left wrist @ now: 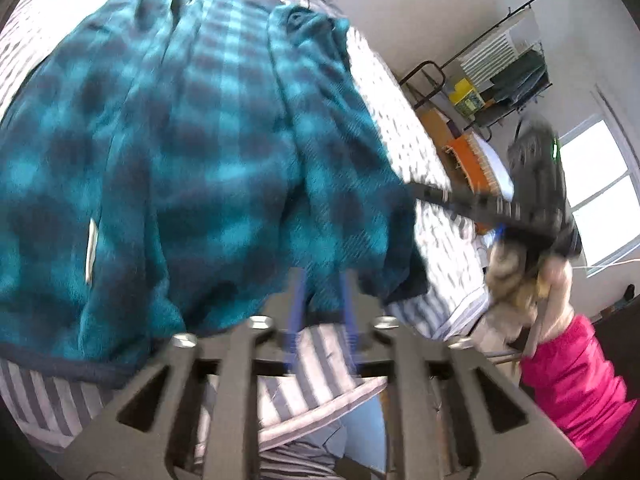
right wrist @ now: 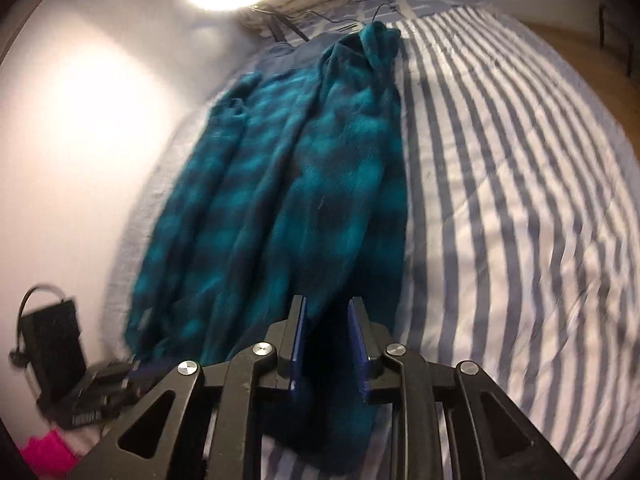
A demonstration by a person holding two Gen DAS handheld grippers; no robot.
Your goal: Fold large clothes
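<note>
The teal checked fleece [right wrist: 288, 184] lies on the striped bed [right wrist: 500, 200]. The right gripper [right wrist: 327, 338] has its jaws pinching the fleece's 6 o'clock edge. The left gripper [left wrist: 322, 304] is blurry; I cannot tell its jaws' hold.

We carry black skeletal hand-held grippers, left [left wrist: 320, 300] and right [right wrist: 329, 332], with blue finger pads [right wrist: 356, 344], silver round screws [right wrist: 262, 348], and bright pink shorts [left wrist: 576, 384].

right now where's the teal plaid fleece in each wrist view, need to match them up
Left wrist: the teal plaid fleece fills the left and centre, its hem reaching the left gripper.
Right wrist: it runs from top centre down the middle to the right gripper, whose fingers have fabric between them.
Shared landmark: the striped bedcover under the fleece.
</note>
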